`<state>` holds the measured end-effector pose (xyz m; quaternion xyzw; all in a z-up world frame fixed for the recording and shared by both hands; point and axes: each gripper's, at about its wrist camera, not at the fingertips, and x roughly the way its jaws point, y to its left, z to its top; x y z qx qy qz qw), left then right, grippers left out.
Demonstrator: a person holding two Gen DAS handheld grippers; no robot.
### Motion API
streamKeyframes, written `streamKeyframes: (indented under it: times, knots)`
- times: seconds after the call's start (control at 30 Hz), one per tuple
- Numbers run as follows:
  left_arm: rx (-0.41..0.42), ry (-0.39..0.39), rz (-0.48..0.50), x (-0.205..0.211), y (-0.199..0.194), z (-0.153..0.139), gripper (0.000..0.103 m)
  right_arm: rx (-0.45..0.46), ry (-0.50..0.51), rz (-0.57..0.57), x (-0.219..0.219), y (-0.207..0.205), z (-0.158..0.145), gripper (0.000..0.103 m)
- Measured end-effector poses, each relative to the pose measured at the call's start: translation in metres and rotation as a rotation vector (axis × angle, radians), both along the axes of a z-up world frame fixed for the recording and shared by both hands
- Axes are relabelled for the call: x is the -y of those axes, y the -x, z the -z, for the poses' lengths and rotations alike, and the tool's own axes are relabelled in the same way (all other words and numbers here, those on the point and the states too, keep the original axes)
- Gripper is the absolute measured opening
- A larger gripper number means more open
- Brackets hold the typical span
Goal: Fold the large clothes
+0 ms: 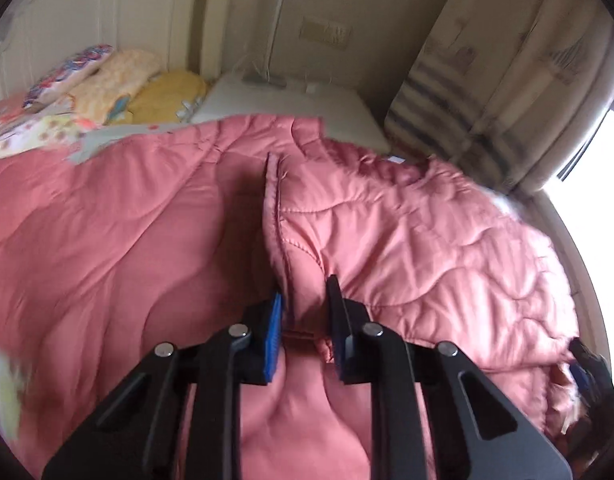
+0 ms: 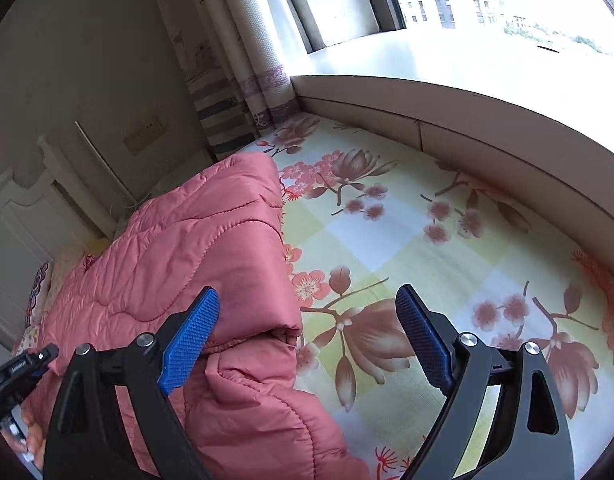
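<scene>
A large pink quilted cover [image 1: 407, 240] lies across the bed, its right part folded over the left along an edge seam [image 1: 273, 200]. My left gripper [image 1: 306, 332] is shut on a bunched fold of this cover, with pink cloth pinched between the blue pads [image 1: 273, 336]. In the right wrist view the cover [image 2: 195, 248] fills the left half, and its folded corner [image 2: 283, 332] lies just ahead. My right gripper [image 2: 307, 320] stands open above that corner with nothing held. Its left finger [image 2: 191, 336] hovers over the quilt and its right finger [image 2: 423, 340] over the bare sheet.
A flowered yellow-green bedsheet [image 2: 407, 240] covers the bed to the right of the quilt. Pillows and folded bedding [image 1: 119, 80] lie by the white headboard [image 1: 87, 8]. A curtain [image 1: 507, 72], a window sill [image 2: 467, 76] and a low wall ledge [image 2: 507, 148] border the bed.
</scene>
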<state>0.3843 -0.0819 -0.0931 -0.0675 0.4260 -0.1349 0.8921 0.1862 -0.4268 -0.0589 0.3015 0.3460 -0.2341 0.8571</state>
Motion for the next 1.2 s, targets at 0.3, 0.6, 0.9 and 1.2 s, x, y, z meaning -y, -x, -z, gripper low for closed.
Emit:
streamKeyframes:
  times: [0.3,0.6,0.9,1.2]
  knots:
    - [0.005,-0.027,0.039,-0.036,0.045,0.023,0.054,-0.004,0.002,-0.006,0.0,-0.001,0.0,0.086]
    - [0.032,0.046,0.119,-0.032,0.057,0.033,0.067,0.119,0.305,-0.085,-0.044,0.001,-0.066,0.08]
    - [0.02,0.111,0.113,-0.042,0.058,0.032,0.077,-0.259,0.288,-0.441,-0.071,-0.081,-0.002,0.078]
    - [0.04,0.169,0.111,-0.05,0.06,0.029,0.087,-0.085,0.244,-0.379,-0.03,-0.092,-0.049,0.078]
